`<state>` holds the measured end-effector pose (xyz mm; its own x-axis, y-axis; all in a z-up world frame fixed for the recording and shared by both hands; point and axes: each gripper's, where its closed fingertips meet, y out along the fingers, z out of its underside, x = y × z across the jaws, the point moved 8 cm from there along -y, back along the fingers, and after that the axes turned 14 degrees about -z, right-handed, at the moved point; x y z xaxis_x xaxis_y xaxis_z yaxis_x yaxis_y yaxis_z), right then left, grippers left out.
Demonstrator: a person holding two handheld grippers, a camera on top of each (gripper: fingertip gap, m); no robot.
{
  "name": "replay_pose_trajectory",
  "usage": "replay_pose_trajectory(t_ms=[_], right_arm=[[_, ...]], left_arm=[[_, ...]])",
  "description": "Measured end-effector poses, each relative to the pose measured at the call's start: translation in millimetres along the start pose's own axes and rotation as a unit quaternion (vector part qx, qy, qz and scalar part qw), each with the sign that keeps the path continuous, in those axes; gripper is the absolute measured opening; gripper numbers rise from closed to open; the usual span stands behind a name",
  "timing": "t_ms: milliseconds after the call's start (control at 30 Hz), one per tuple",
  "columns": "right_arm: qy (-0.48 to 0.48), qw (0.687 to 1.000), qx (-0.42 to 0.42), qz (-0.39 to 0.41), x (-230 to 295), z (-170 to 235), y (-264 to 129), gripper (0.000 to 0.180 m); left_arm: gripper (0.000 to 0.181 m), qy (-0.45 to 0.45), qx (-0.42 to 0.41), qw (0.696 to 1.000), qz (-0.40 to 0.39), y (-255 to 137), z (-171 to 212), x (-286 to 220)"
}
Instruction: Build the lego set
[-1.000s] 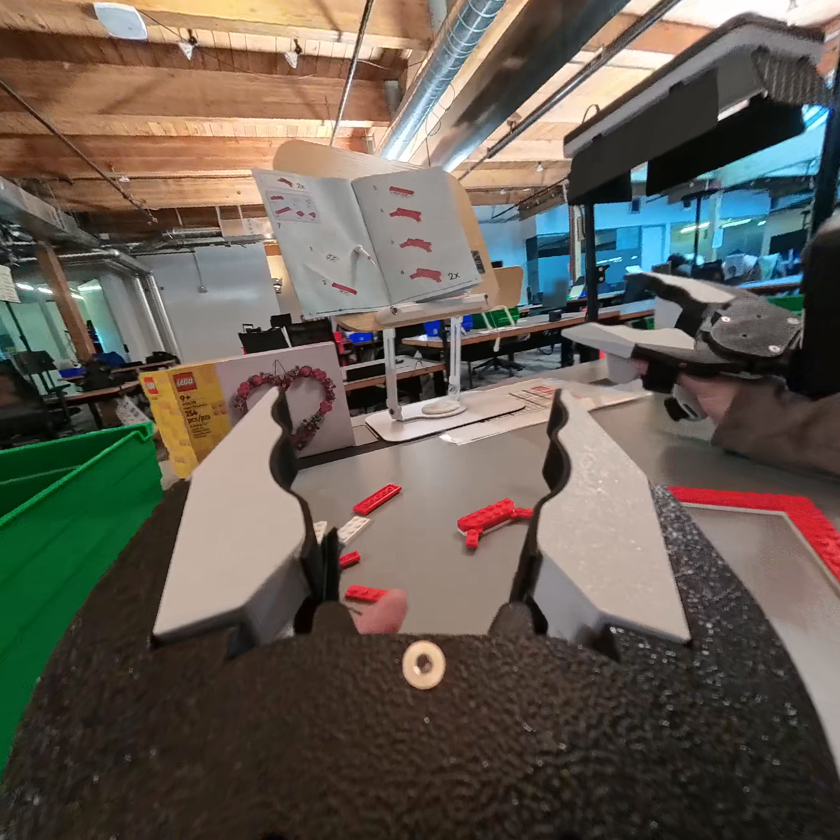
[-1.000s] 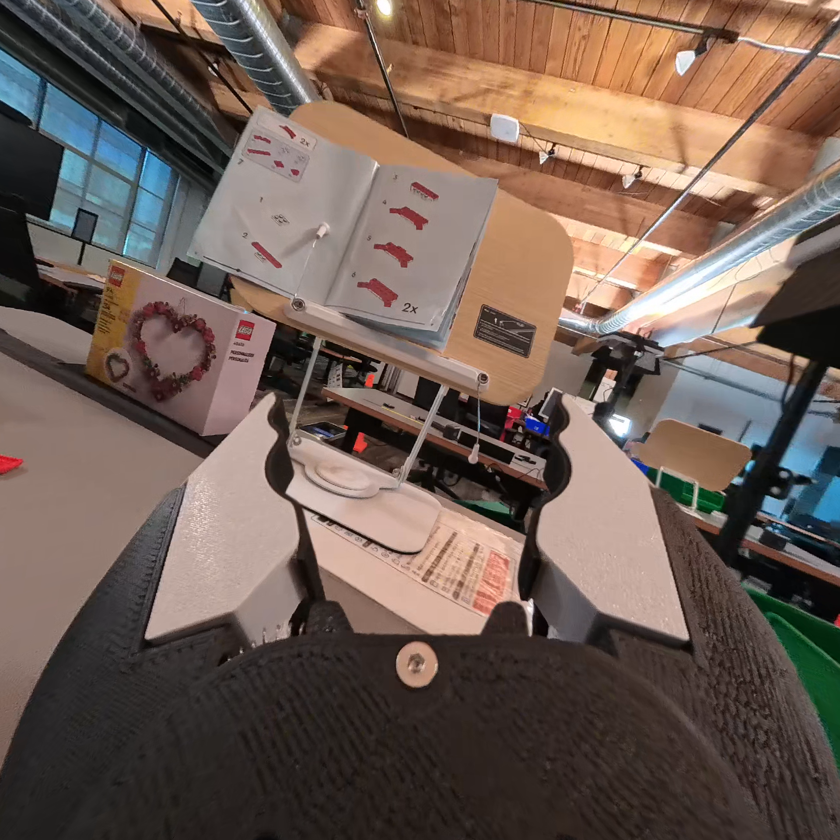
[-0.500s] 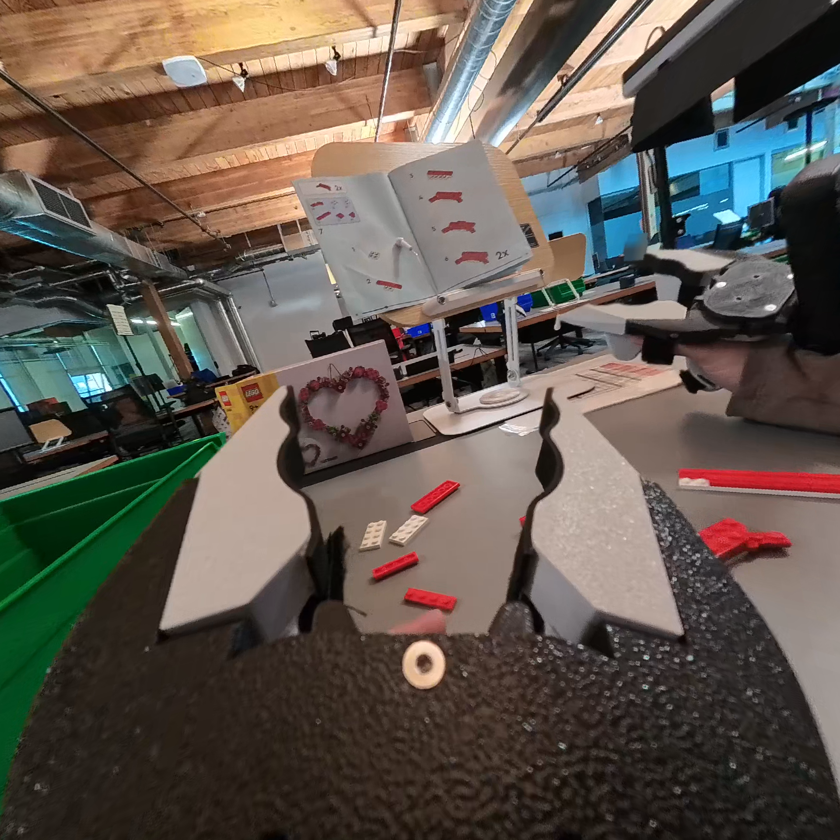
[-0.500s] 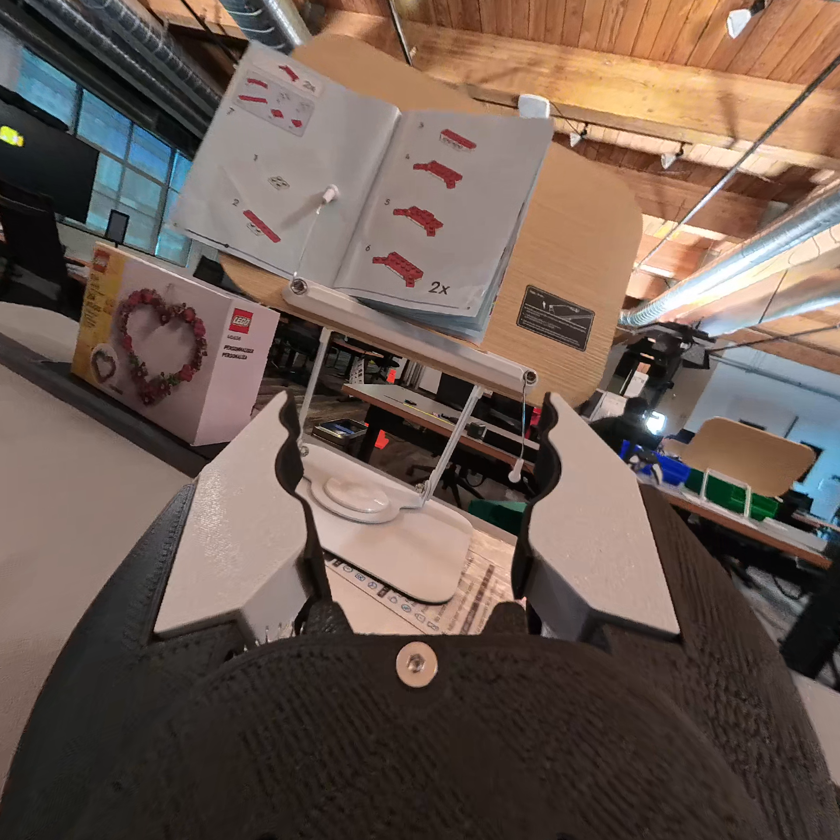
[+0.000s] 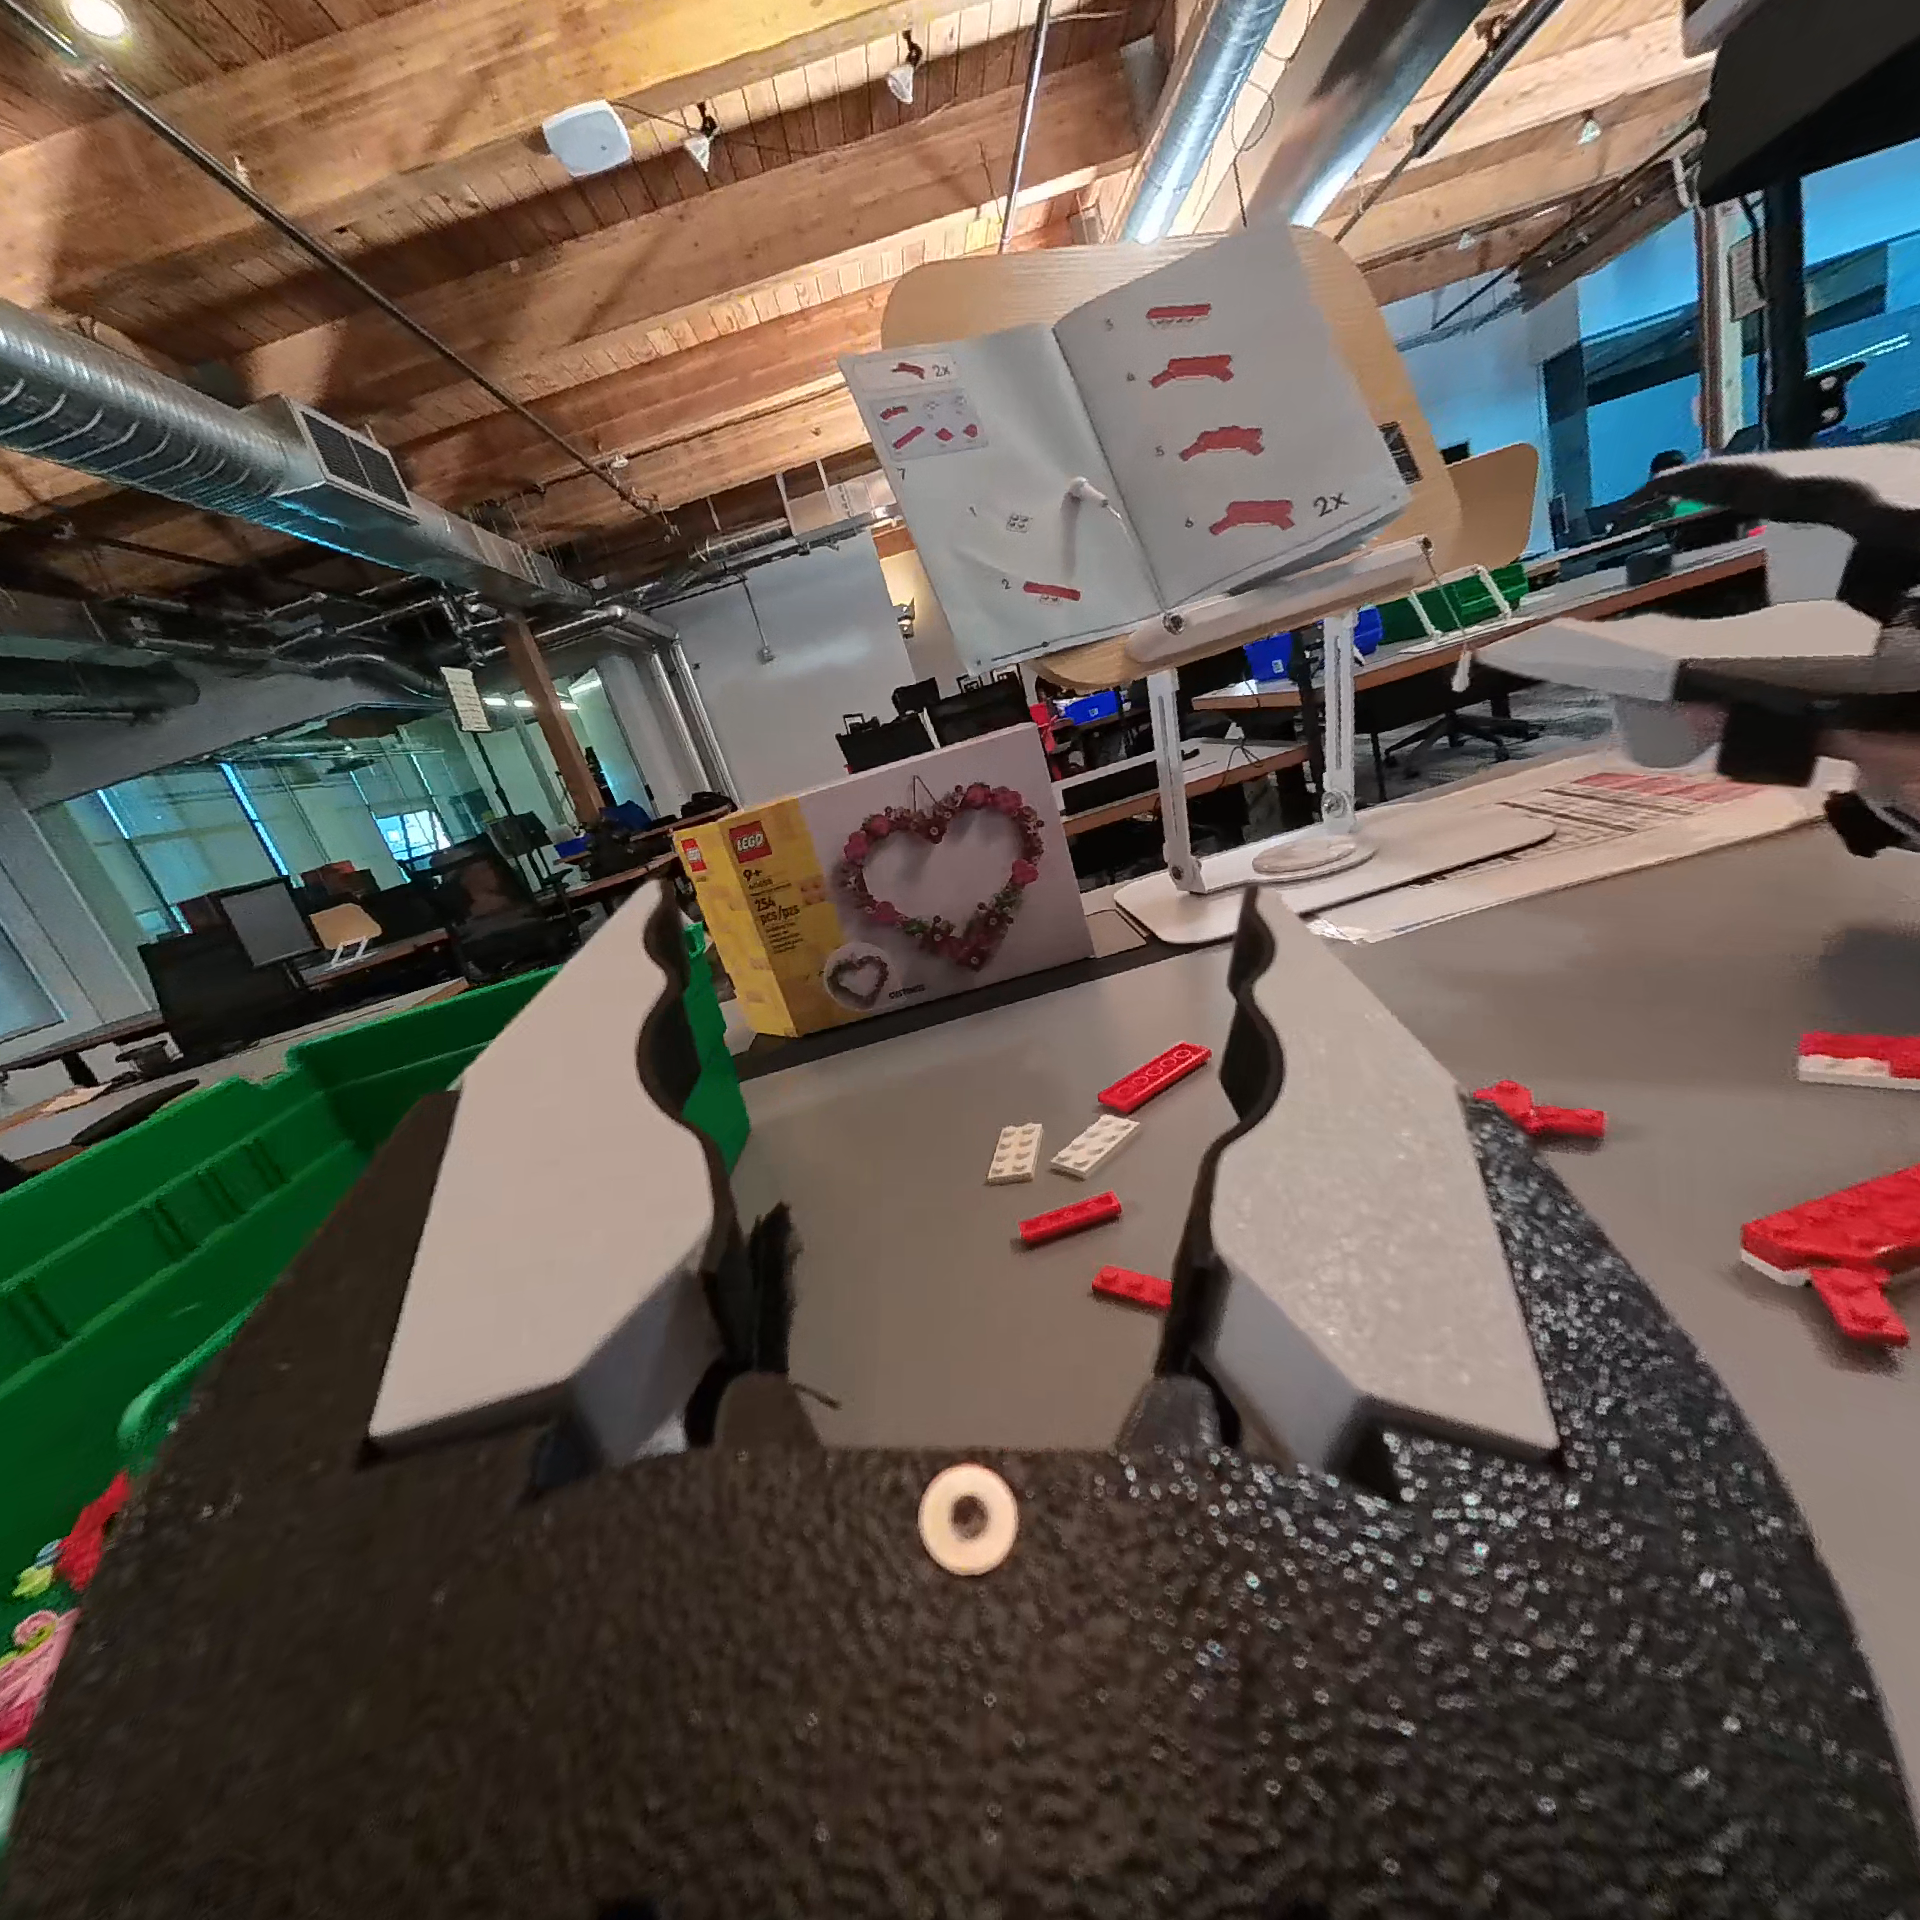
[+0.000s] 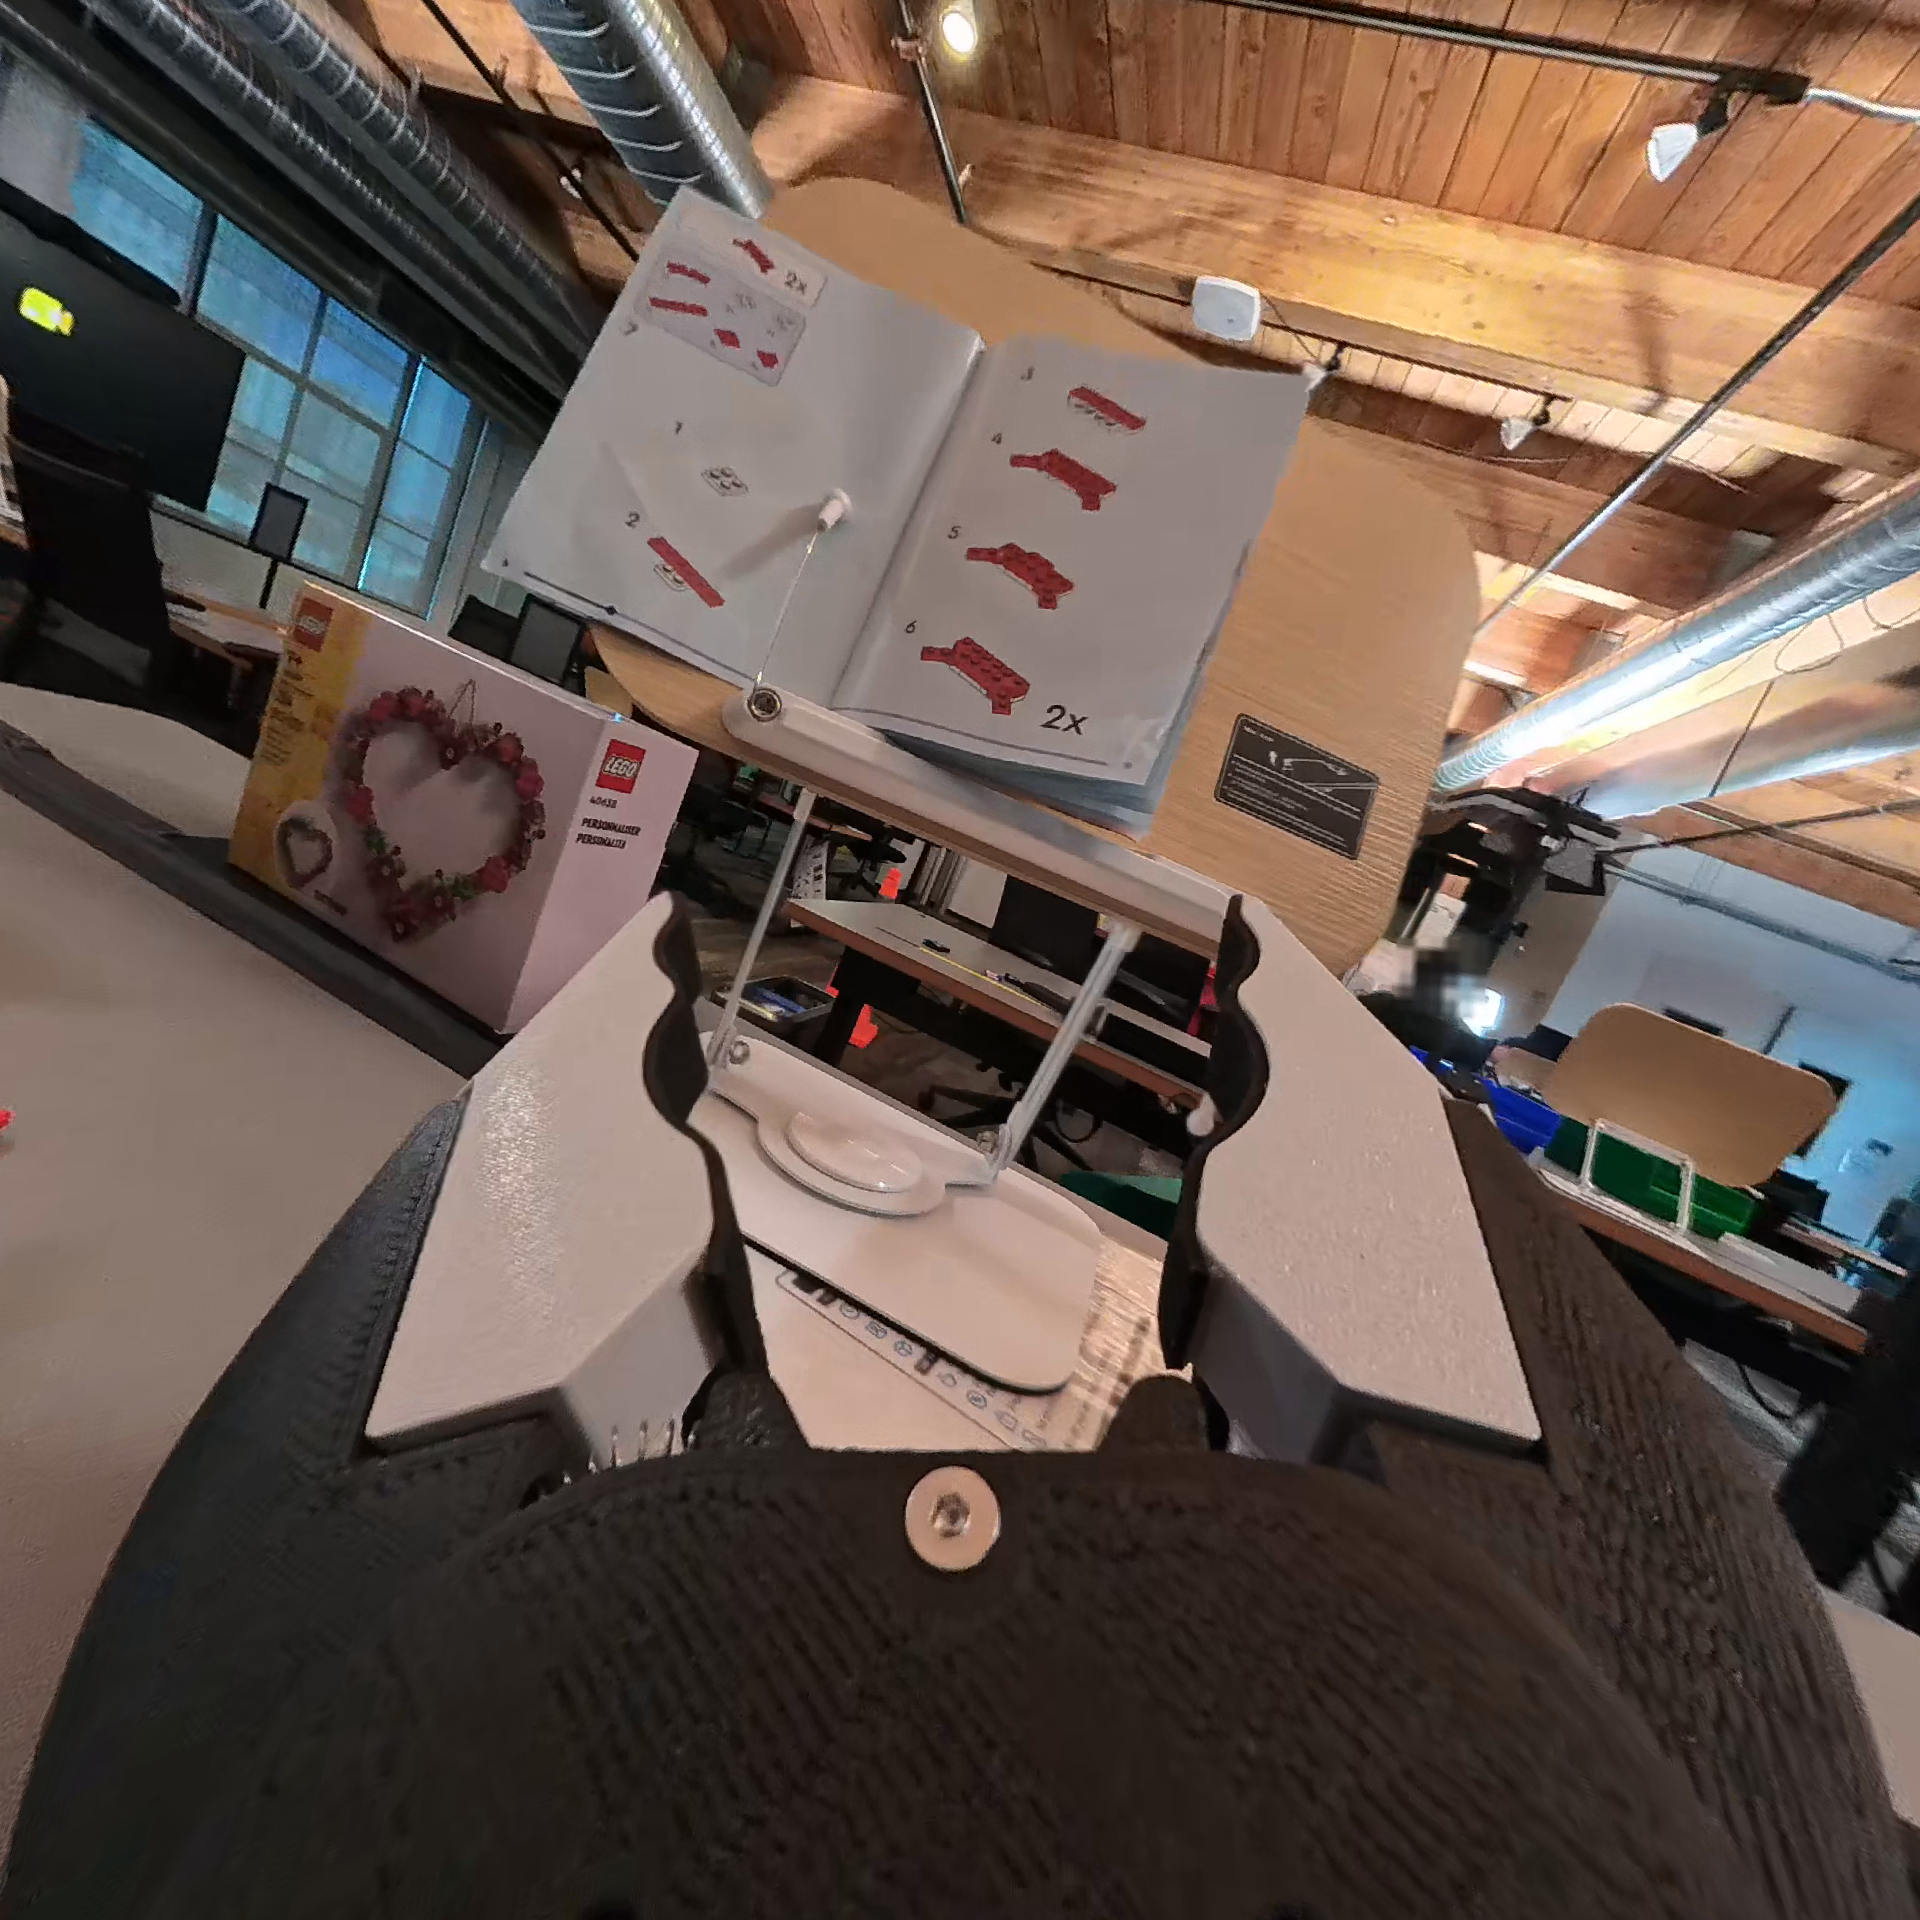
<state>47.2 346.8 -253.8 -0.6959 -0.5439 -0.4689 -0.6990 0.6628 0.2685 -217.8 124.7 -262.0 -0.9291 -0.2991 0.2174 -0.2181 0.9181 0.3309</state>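
In the left wrist view my left gripper (image 5: 951, 935) is open and empty above the grey table (image 5: 1558, 1018). Between and beyond its fingers lie loose plates: a long red plate (image 5: 1155, 1075), two white plates (image 5: 1055, 1151), and two small red plates (image 5: 1070, 1218). To the right lie a small red assembly (image 5: 1538, 1112), a larger red and white assembly (image 5: 1849, 1247) and a red and white strip (image 5: 1860, 1058). My right gripper (image 6: 951, 951) is open and empty, raised, pointing at the open instruction booklet (image 6: 883, 520) on its stand. It also shows at the right edge of the left wrist view (image 5: 1704, 613).
A green bin (image 5: 208, 1195) stands at the left with small pieces inside. The set's box (image 5: 883, 914) stands at the table's back edge. The white book stand base (image 5: 1340, 862) and a printed sheet (image 5: 1621, 821) lie at the back right. The long red plate (image 5: 1155, 1075) sits 15 centimeters or so from the ends of my left fingers.
The left gripper has swung left and back, so the plates and red assemblies sit farther right and the green bin is closer. The right gripper has moved nearer the booklet stand.
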Motion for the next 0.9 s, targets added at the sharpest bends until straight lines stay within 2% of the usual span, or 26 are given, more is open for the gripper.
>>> replay_pose_trajectory(t_ms=[200, 267, 433, 567, 667, 733, 800, 900], right_arm=[[0.001, 1.000, 0.016, 0.020, -5.2, 0.2, -13.6, 0.093], [-0.014, 0.999, 0.023, 0.019, -3.1, -0.8, -15.5, 0.092], [-0.029, 0.999, 0.037, 0.017, -1.2, 0.1, -17.4, 0.091], [-0.028, 0.999, 0.042, 0.006, 0.2, 1.4, -18.2, 0.089], [-0.033, 0.999, 0.042, -0.001, 2.5, 1.0, -17.5, 0.088], [-0.039, 0.998, 0.044, -0.005, 3.9, 0.8, -16.9, 0.088], [-0.043, 0.998, 0.045, -0.008, 5.1, 0.7, -16.0, 0.087], [-0.051, 0.997, 0.050, -0.013, 7.7, 0.8, -13.9, 0.087]], left_arm=[[0.086, -0.004, -0.019, 0.998, 0.065, 19.3, -22.5, -14.9], [0.083, -0.011, -0.038, 0.996, 0.081, 41.9, -43.7, -16.9], [0.080, -0.102, -0.037, 0.991, 0.081, 126.8, -82.8, -12.0], [0.080, -0.155, -0.025, 0.986, 0.060, 183.1, -84.3, -8.9], [0.079, -0.190, -0.004, 0.981, 0.041, 209.7, -77.5, -5.5], [0.087, -0.201, 0.030, 0.978, 0.043, 218.6, -69.9, -8.2], [0.095, -0.173, 0.059, 0.983, 0.033, 218.3, -59.2, -14.0], [0.091, -0.065, 0.060, 0.996, -0.005, 220.9, -52.7, -20.0]])
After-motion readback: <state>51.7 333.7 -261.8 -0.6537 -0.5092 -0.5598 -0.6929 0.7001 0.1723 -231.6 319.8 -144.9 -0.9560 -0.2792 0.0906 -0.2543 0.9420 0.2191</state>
